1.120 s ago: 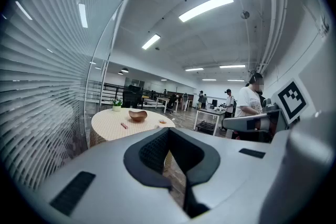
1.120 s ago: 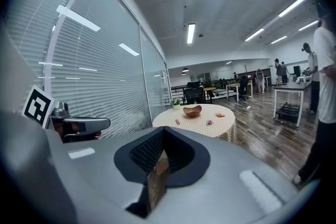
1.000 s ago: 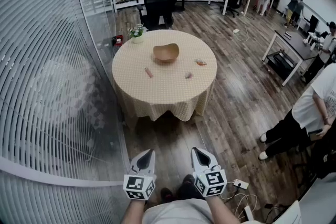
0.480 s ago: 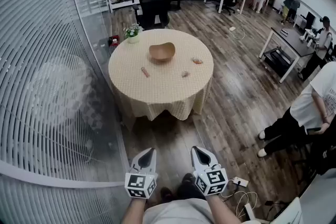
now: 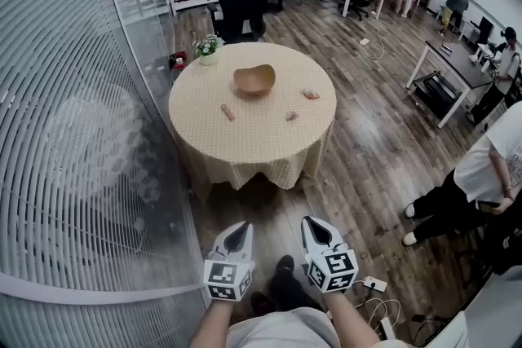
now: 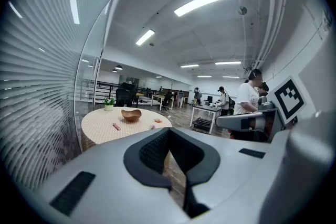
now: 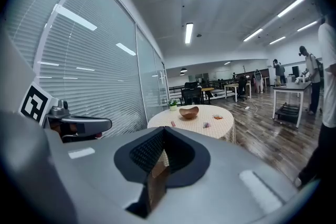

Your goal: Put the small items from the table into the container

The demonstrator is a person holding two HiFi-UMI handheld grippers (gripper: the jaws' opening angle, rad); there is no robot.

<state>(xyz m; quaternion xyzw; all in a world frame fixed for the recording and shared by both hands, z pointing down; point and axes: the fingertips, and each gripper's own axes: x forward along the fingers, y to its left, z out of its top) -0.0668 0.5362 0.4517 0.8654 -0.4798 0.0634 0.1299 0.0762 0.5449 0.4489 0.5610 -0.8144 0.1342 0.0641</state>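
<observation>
Since a second ago, both grippers have shifted up-frame in the head view, toward the table.

Left gripper (image 5: 238, 235), lower centre: jaws closed together, nothing between them. Right gripper (image 5: 316, 231), just beside it: jaws likewise closed, holding nothing. Both are over the wood floor (image 5: 367, 143), well apart from the round table (image 5: 261, 141) at upper centre.

Three small items lie on the cloth:
- reddish stick (image 5: 227, 112), left
- small piece (image 5: 292, 116), centre-right
- wrapped piece (image 5: 310, 94), further right

Wooden bowl (image 5: 255, 80) sits behind them. Potted plant (image 5: 209, 50) stands at the table's far left edge.
</observation>
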